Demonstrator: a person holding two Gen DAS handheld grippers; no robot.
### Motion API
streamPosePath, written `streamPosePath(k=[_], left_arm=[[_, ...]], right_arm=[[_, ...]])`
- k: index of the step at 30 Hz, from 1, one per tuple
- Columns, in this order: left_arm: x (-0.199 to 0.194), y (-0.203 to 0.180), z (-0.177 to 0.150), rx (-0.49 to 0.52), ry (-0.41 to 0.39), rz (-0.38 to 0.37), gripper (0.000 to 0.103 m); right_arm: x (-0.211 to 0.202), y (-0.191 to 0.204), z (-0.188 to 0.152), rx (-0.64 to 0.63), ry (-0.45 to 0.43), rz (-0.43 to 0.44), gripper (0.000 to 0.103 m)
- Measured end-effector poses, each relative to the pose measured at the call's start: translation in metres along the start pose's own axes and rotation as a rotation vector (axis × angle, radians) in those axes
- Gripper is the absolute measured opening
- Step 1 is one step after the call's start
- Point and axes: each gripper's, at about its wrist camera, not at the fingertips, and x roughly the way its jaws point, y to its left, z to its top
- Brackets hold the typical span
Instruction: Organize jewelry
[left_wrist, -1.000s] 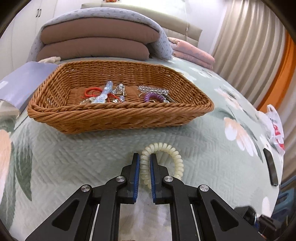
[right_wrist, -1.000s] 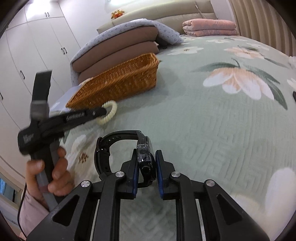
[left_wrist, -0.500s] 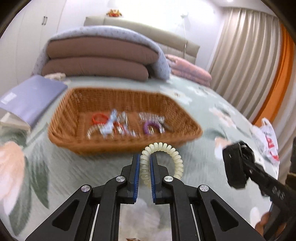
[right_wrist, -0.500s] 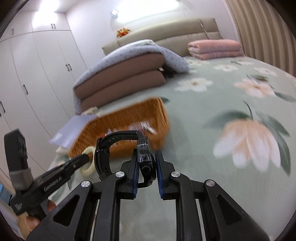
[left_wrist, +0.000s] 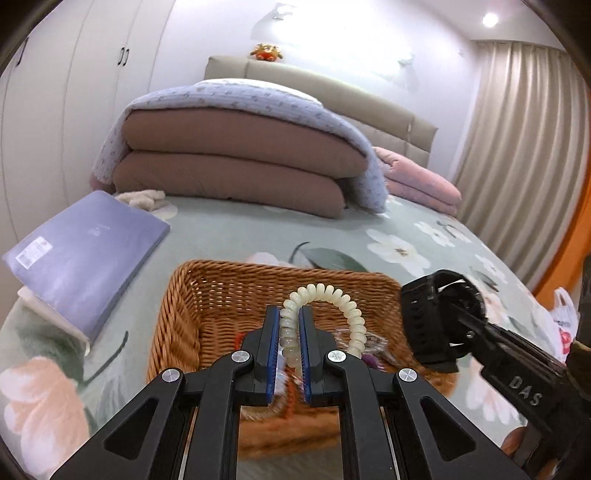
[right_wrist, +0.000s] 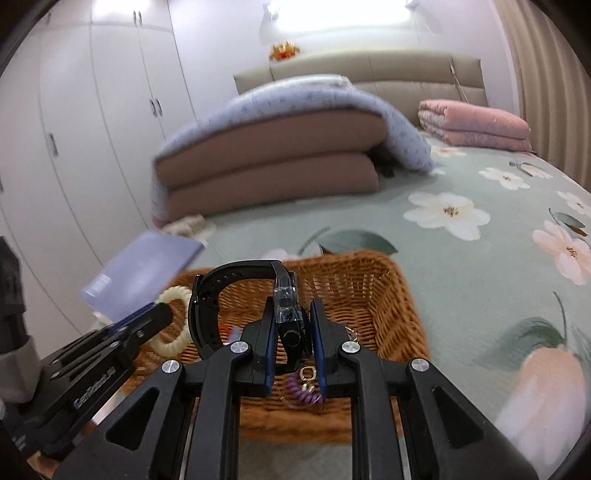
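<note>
**A:** Wicker first: in your left wrist view the woven basket (left_wrist: 207, 295) sits in the lower middle of the frame on the green floral bedspread (left_wrist: 229, 229). Where is your left gripper (left_wrist: 289, 332)?

**B:** Low centre, over the basket. Its blue-padded fingers (left_wrist: 272, 350) are pinched on one side of the cream spiral hair tie (left_wrist: 332, 299), and the rest of the loop arches to the right above the basket's inside. Blurred red and purple bits lie on the basket floor beneath; you cannot make them out further.

**A:** And at the right edge?

**B:** Your right gripper (left_wrist: 461, 314) comes in from the lower right, carrying the black watch (left_wrist: 424, 321) beside the basket's right rim. A purple flat box (left_wrist: 85, 251) lies at the left, and folded brown quilts (left_wrist: 229, 158) are stacked in the upper middle.

**A:** Now your right wrist view.

**B:** Your right gripper (right_wrist: 292, 332) fills the bottom centre, clamped on the watch (right_wrist: 288, 314) by its clear-covered case, with the black strap looping up and left. It hangs over the basket (right_wrist: 369, 284). A purple coil tie (right_wrist: 303, 395) lies in the basket, seen under the fingers. At the lower left, your left gripper (right_wrist: 162, 314) holds the cream hair tie (right_wrist: 173, 343) over the basket's left side.
</note>
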Motion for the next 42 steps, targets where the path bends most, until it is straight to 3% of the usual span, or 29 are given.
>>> streamPosePath(k=[9,14,15,17,18,19,21,28,32,36,38,40,42], left_arm=[[0.044,0.024,-0.014,-0.056,0.096,0.032,0.010],[0.045,0.022,-0.015,-0.051,0.093,0.039,0.011],[0.044,0.023,-0.015,-0.056,0.090,0.036,0.011],[0.041,0.025,-0.015,-0.070,0.092,0.006,0.017],[0.039,0.025,-0.016,-0.075,0.092,-0.010,0.030],[0.037,0.024,-0.015,-0.077,0.087,-0.016,0.049],[0.029,0.021,-0.015,-0.068,0.053,-0.009,0.057],[-0.025,0.004,-0.014,-0.030,-0.071,-0.021,0.057],[-0.085,-0.014,-0.025,-0.020,-0.156,-0.039,0.057],[-0.139,-0.031,-0.051,0.020,-0.165,0.038,0.057],[-0.164,-0.036,-0.067,0.043,-0.169,0.068,0.062],[-0.184,-0.041,-0.087,0.082,-0.178,0.101,0.075],[-0.196,-0.045,-0.104,0.107,-0.193,0.136,0.075]], right_arm=[[0.049,-0.006,-0.020,-0.013,0.147,-0.030,0.021],[0.045,-0.005,-0.019,-0.019,0.148,-0.008,0.031],[0.043,-0.005,-0.019,-0.016,0.141,0.001,0.042],[0.034,-0.007,-0.017,-0.010,0.120,-0.007,0.057],[0.028,-0.009,-0.016,-0.007,0.106,-0.020,0.065],[0.025,-0.010,-0.015,-0.004,0.097,-0.019,0.065],[0.010,-0.015,-0.012,0.021,0.056,-0.002,0.065],[-0.080,-0.004,-0.029,-0.017,-0.086,0.035,0.066],[-0.140,0.019,-0.059,-0.138,-0.161,-0.044,0.067],[-0.192,0.033,-0.088,-0.214,-0.240,-0.120,0.077],[-0.207,0.033,-0.097,-0.208,-0.255,-0.119,0.077],[-0.221,0.030,-0.112,-0.177,-0.273,-0.104,0.077],[-0.230,0.026,-0.129,-0.144,-0.295,-0.094,0.080]])
